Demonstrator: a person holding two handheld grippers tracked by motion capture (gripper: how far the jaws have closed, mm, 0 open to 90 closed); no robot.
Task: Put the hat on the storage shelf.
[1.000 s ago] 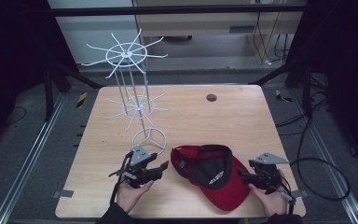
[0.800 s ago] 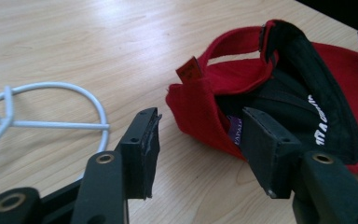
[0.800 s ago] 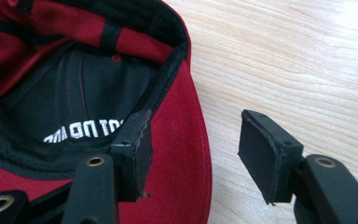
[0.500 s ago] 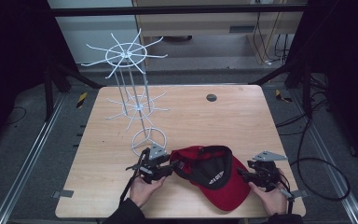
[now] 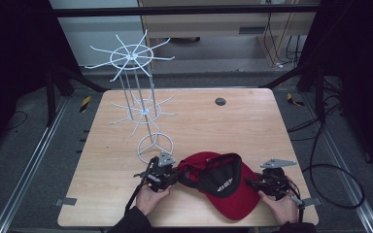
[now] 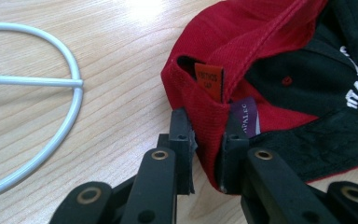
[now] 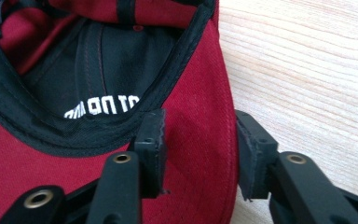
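A red cap (image 5: 223, 187) lies upside down on the wooden worktop (image 5: 233, 126), near its front edge, with the black lining and white lettering facing up. Everything else is placed from the cap.

At the cap's left end, the left gripper (image 5: 171, 174) has its jaws on the red back strap (image 6: 200, 112). In the left gripper view one jaw sits outside the fabric and the other inside it, both pressed against the cloth, so the jaws are closed on the cap. An orange tag (image 6: 209, 80) and a purple tag (image 6: 245, 116) show just beyond the jaws, inside the cap. The left hand (image 5: 150, 198) holds this gripper from below.

At the cap's right end, the right gripper (image 5: 255, 184) reaches over the red brim (image 7: 200, 116). In the right gripper view its jaws stand apart: one rests on the brim by the black sweatband, the other is off the brim's edge, over bare wood. The jaws are open, not clamping. The right hand (image 5: 280, 206) holds it.

Behind the cap and to its left stands a white wire rack (image 5: 136, 92), its ring base (image 5: 154, 145) just beyond the left gripper. A small dark disc (image 5: 220, 101) lies well behind the cap.
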